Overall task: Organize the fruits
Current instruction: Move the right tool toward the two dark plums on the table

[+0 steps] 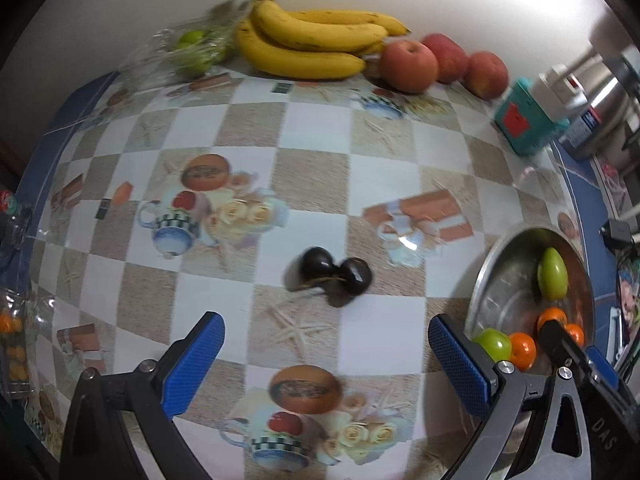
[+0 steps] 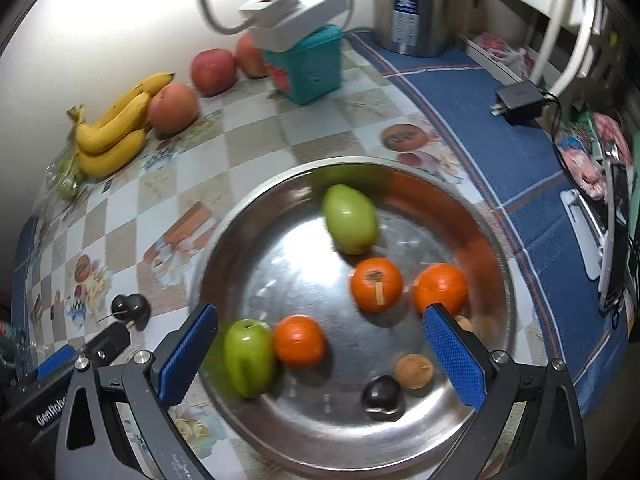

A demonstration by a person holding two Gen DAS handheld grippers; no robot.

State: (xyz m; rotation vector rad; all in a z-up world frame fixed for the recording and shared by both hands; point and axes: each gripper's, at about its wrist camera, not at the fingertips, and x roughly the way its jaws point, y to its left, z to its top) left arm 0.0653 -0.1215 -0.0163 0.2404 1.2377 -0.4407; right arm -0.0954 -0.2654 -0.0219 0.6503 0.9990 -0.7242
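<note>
The left tongs (image 1: 326, 364) stand wide with nothing between the blue pads; they hang over the counter (image 1: 304, 144), which wears a checked cloth. Just past them, at 12 o'clock, two dark round fruits (image 1: 328, 276) lie touching each other on the cloth. At the far edge, near the wall, the bunch of bananas (image 1: 308, 44) lies beside three red apples (image 1: 408, 66), and a clear bag with green fruit (image 1: 192, 50) is at 11 o'clock.

The right tongs (image 2: 320, 354) also stand wide and hold nothing, above the steel plate (image 2: 256, 276). In the plate, a green fruit (image 2: 249, 358) at 8 o'clock touches an orange (image 2: 299, 341). Two more oranges (image 2: 376, 284) lie near the centre and at 3 o'clock, and a long green fruit (image 2: 350, 220) lies at 12 o'clock. A dark fruit (image 2: 382, 394) and a small brown fruit (image 2: 414, 371) lie close together at 5 o'clock. A teal box (image 2: 316, 66) and a steel kettle (image 2: 416, 4) stand beyond the plate.
</note>
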